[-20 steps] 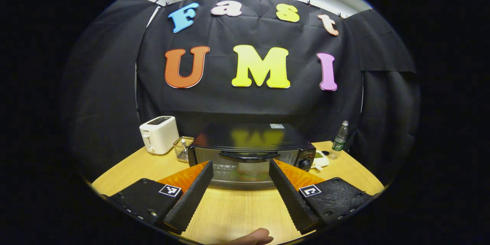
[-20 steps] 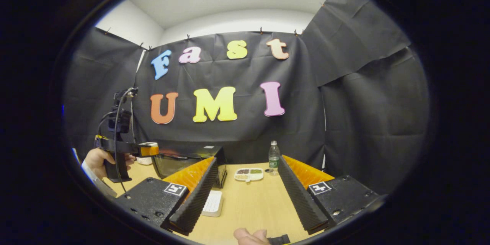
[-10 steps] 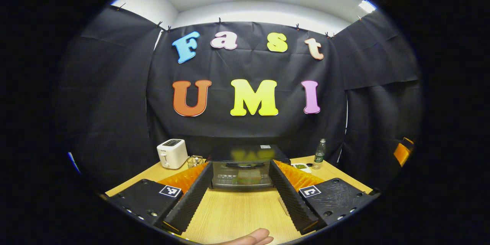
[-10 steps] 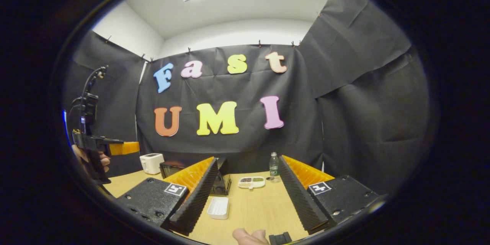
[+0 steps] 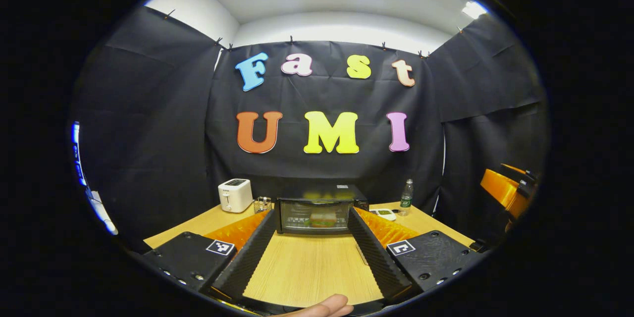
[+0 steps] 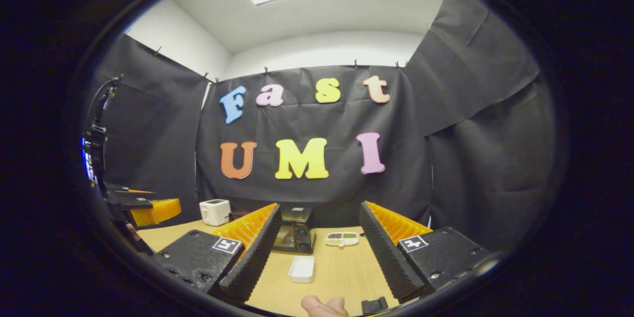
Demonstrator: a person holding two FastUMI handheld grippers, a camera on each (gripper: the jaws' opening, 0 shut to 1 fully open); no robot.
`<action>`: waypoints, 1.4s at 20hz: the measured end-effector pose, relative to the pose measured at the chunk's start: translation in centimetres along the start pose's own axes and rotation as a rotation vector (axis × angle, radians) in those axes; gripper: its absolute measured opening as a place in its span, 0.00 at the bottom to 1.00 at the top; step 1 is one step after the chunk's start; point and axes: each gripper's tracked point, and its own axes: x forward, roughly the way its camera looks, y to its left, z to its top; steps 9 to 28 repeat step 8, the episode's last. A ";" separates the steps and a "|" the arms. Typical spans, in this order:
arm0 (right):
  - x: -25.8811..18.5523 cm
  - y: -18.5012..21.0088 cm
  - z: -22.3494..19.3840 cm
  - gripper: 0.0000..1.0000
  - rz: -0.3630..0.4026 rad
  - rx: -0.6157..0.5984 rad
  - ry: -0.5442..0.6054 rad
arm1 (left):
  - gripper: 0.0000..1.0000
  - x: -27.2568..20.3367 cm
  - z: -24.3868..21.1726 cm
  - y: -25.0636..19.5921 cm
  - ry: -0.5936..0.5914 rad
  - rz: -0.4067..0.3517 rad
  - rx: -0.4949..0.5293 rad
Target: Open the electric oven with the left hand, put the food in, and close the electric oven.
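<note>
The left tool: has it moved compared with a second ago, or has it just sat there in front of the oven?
Yes. The left tool has backed away from the electric oven, which looks smaller and farther off on the table than before.

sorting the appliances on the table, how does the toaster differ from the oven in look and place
The toaster is white and small; the oven is black, wider and lower. The toaster has its slot on top; the oven has a glass door on its front, shut. In the left gripper view the toaster stands left of the oven. Both sit at the back of the wooden table.
</note>
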 end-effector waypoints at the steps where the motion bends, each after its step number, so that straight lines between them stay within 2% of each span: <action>1: 0.1 0.3 -0.4 1.00 0.008 -0.006 0.012 | 0.96 -0.1 0.1 -0.1 -0.004 -0.005 -0.001; 2: 0.1 0.6 -0.6 0.96 0.017 -0.008 0.020 | 0.96 -0.3 0.0 0.0 -0.001 -0.002 0.002; 6: -0.2 0.0 -0.3 0.96 0.007 -0.004 0.012 | 0.96 -0.6 -0.2 0.0 0.005 -0.001 0.019; 8: -0.3 -0.4 -0.1 1.00 -0.004 -0.006 0.001 | 0.96 -0.6 -0.3 -0.2 0.005 -0.009 0.023; 28: -0.3 -0.4 -0.1 1.00 -0.004 -0.006 0.001 | 0.96 -0.6 -0.3 -0.2 0.005 -0.009 0.023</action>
